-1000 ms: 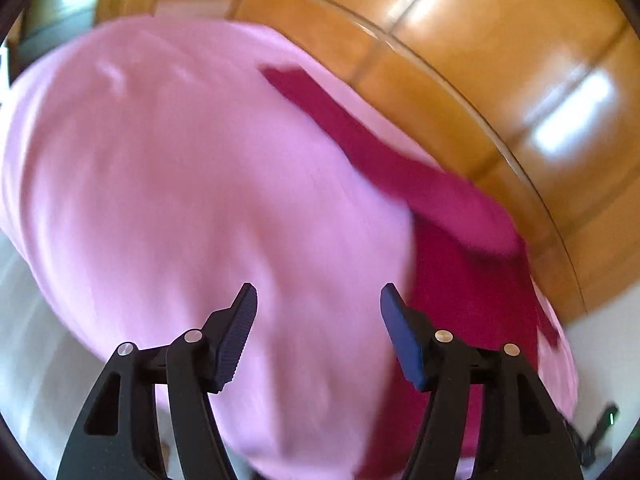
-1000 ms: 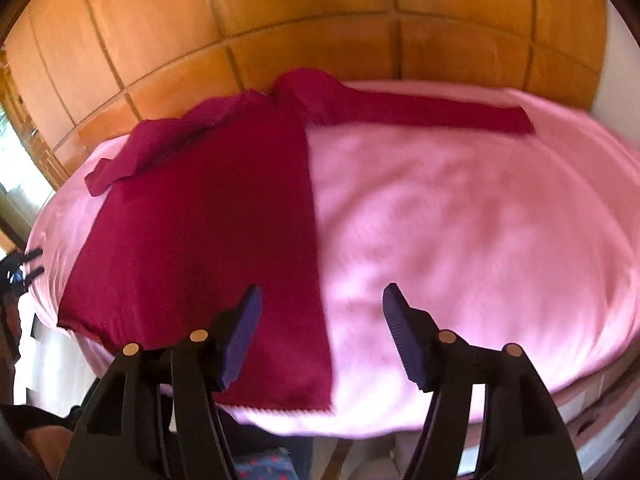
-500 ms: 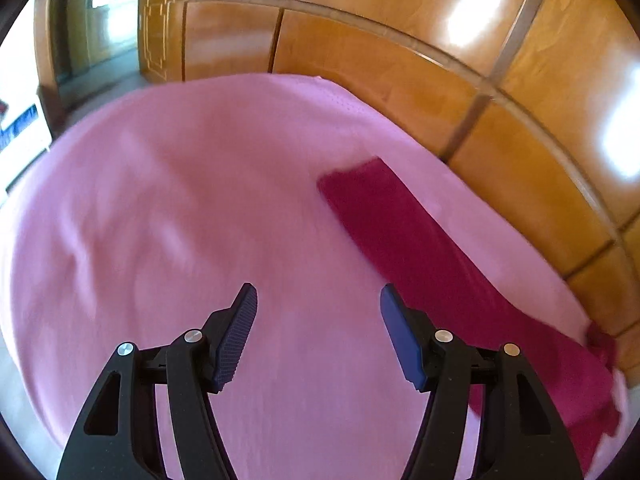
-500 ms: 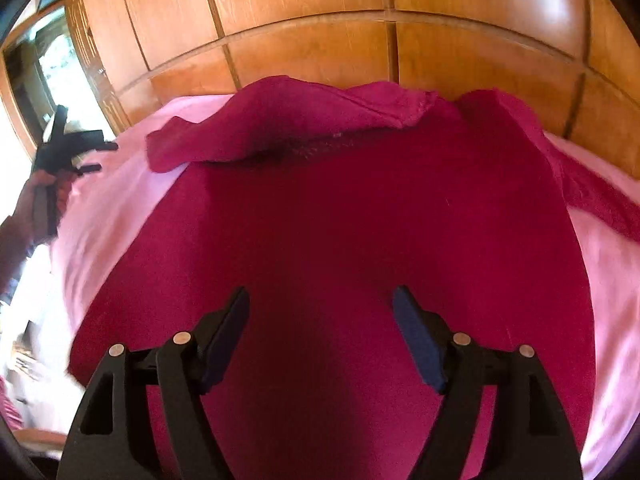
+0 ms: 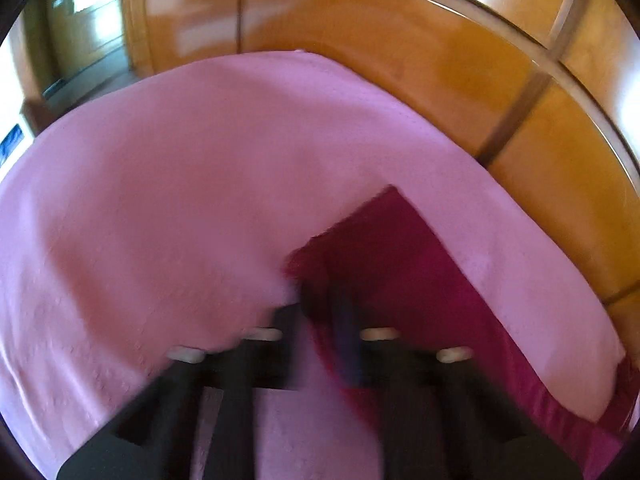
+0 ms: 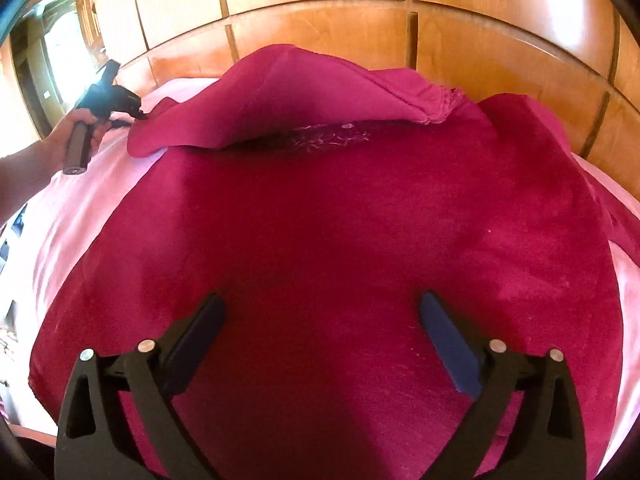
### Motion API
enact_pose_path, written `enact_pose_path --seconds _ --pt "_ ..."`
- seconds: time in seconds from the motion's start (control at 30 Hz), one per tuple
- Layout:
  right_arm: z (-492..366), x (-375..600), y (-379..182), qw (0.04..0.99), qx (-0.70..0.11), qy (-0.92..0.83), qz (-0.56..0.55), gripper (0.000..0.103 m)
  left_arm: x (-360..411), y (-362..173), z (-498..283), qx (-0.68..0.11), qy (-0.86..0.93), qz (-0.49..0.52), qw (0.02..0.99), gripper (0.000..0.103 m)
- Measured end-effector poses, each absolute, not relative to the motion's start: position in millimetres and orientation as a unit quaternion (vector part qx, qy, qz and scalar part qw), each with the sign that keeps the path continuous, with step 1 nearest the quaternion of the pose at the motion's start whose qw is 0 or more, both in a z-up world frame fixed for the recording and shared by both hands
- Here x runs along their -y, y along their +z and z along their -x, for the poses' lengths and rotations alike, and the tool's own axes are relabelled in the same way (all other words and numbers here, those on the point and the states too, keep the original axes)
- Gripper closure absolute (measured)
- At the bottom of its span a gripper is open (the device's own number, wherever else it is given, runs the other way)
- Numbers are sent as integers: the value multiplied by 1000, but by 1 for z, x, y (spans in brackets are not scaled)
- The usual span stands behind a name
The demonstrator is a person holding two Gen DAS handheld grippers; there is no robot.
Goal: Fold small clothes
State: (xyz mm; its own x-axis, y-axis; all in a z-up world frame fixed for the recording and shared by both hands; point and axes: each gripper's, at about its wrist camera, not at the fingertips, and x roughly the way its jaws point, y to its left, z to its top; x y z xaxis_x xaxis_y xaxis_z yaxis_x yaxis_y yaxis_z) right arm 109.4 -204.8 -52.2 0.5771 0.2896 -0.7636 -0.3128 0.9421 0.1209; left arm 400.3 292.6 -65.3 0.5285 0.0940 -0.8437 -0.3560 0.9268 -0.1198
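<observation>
A dark red long-sleeved top (image 6: 340, 216) lies flat on a pink sheet (image 6: 80, 208). Its left sleeve (image 6: 280, 108) is folded across the chest; embroidery shows beneath it. My right gripper (image 6: 320, 336) is open and hovers low over the top's body. In the left wrist view, which is blurred, my left gripper (image 5: 320, 312) is closed on the corner of the red sleeve cuff (image 5: 384, 248) over the pink sheet (image 5: 180, 200). The left gripper also shows in the right wrist view (image 6: 108, 100), held by a hand at the sleeve end.
A wooden panelled wall (image 6: 400, 20) runs close behind the bed and shows in the left wrist view (image 5: 400, 40). A bright doorway or window (image 6: 56, 52) is at the far left. The sheet's edge drops off at the left.
My left gripper has moved to the sleeve cuff and shut on it. My right gripper has moved in lower over the top's body and stays open.
</observation>
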Motion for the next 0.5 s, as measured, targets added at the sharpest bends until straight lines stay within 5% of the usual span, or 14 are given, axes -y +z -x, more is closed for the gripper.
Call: enact_pose_path --seconds 0.33,0.5 --pt "-107 204 -53 889 -424 170 12 2 -380 -15 -330 -367 297 184 862 98" --pt "-107 204 -54 891 -422 169 14 2 -380 -27 -319 -401 310 164 846 98"
